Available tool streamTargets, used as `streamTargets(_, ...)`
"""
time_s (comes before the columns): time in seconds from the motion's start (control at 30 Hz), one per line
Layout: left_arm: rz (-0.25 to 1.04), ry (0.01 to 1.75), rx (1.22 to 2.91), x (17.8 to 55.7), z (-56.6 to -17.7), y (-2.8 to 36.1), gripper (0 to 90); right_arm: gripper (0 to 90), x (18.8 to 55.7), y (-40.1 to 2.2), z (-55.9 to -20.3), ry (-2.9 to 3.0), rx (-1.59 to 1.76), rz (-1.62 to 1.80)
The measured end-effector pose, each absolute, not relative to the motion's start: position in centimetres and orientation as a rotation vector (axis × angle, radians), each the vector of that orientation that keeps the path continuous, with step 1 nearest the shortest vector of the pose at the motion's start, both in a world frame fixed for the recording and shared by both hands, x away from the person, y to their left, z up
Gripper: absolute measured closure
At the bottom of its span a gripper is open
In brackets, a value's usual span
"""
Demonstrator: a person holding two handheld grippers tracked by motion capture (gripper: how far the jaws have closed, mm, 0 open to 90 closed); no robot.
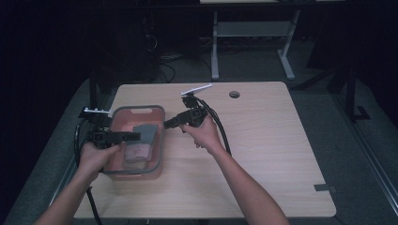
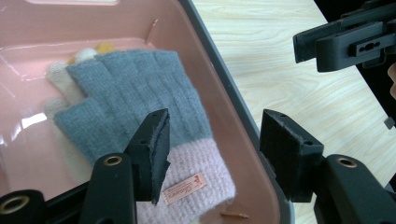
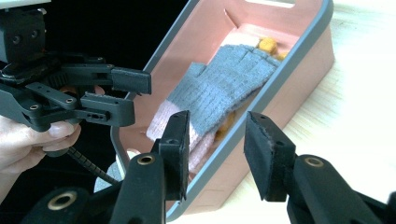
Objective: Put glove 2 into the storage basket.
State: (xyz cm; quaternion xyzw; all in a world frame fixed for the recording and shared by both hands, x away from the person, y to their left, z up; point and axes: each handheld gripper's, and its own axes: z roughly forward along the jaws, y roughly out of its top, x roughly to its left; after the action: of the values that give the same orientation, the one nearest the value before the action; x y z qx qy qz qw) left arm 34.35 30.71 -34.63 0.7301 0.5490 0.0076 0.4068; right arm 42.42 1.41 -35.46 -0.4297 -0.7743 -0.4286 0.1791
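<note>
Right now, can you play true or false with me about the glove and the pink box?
1. The grey glove lies inside the pink box. True.
2. The left gripper squeezes the glove. False: its fingers stand apart and press on nothing.
3. The glove has a pink cuff with a small label. True.
4. The right gripper holds the glove up in the air. False: nothing is between its fingers.
5. The box stands on a wooden table. True.

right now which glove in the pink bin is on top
The grey glove with the pink cuff lies on top; the cream-fingered glove with an orange tip peeks out from beneath it.
</note>
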Motion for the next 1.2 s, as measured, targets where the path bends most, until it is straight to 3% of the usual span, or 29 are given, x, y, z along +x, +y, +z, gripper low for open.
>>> streamTargets(0.37,0.002,1.342,1.828,34.4,-33.9,29.5,37.4,58.0,42.4,-0.3,-34.9,-2.185,-1.243,-1.235)
streamTargets(0.67,-0.004,1.311,1.831,34.5,-33.6,28.2,32.1,51.5,42.3,-2.0,-34.6,-2.175,-1.260,-1.260)
streamTargets(0.73,-0.009,1.301,1.840,34.5,-33.5,27.8,30.4,46.3,42.2,-2.5,-34.6,-2.167,-1.259,-1.282)
streamTargets(1.2,-0.022,1.258,1.868,34.8,-33.2,25.0,22.5,41.5,41.7,-5.7,-34.4,-2.152,-1.304,-1.335)
